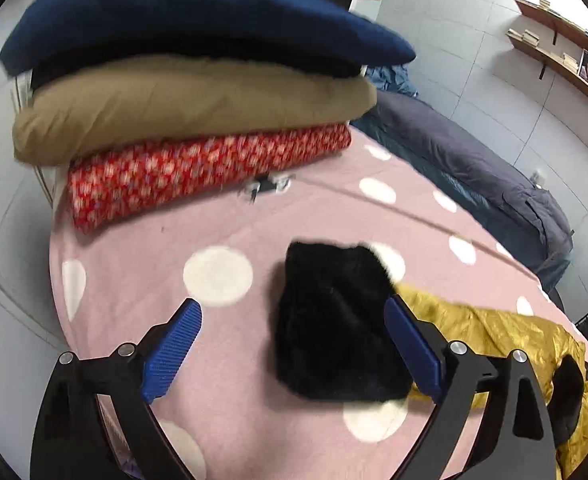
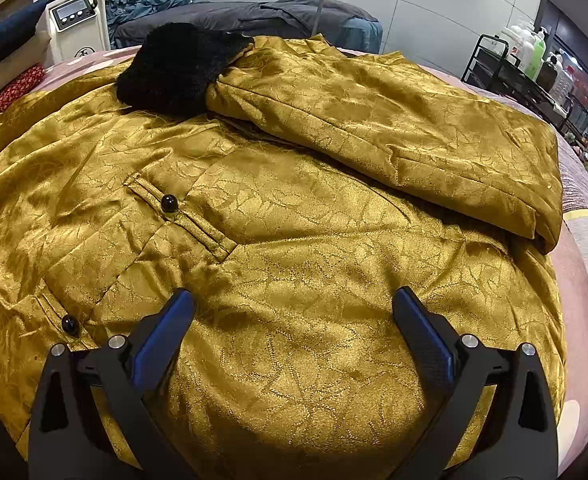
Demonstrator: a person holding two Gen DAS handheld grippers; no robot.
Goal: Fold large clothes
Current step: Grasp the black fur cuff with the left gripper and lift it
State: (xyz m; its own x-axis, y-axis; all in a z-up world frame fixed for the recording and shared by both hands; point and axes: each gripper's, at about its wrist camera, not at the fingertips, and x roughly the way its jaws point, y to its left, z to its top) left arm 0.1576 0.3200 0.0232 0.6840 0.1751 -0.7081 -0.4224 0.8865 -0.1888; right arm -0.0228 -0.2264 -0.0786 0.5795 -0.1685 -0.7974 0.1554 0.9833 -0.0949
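A gold patterned coat (image 2: 294, 216) with black buttons lies spread on the pink dotted bed cover (image 1: 222, 216). One sleeve (image 2: 393, 128) is folded across the coat, ending in a black fur cuff (image 2: 178, 68). My right gripper (image 2: 294, 308) is open and empty, just above the coat's body. In the left wrist view another black fur cuff (image 1: 337, 320) lies on the cover, with gold fabric (image 1: 493, 332) to its right. My left gripper (image 1: 294, 316) is open around that cuff, hovering over it, holding nothing.
A stack of folded bedding, navy (image 1: 190, 20), tan (image 1: 182, 108) and red floral (image 1: 198, 176), sits at the bed's far end. A grey-covered bed (image 1: 473, 160) stands beyond. A white machine (image 2: 74, 16) is at back left; a black trolley with bottles (image 2: 525, 68) at right.
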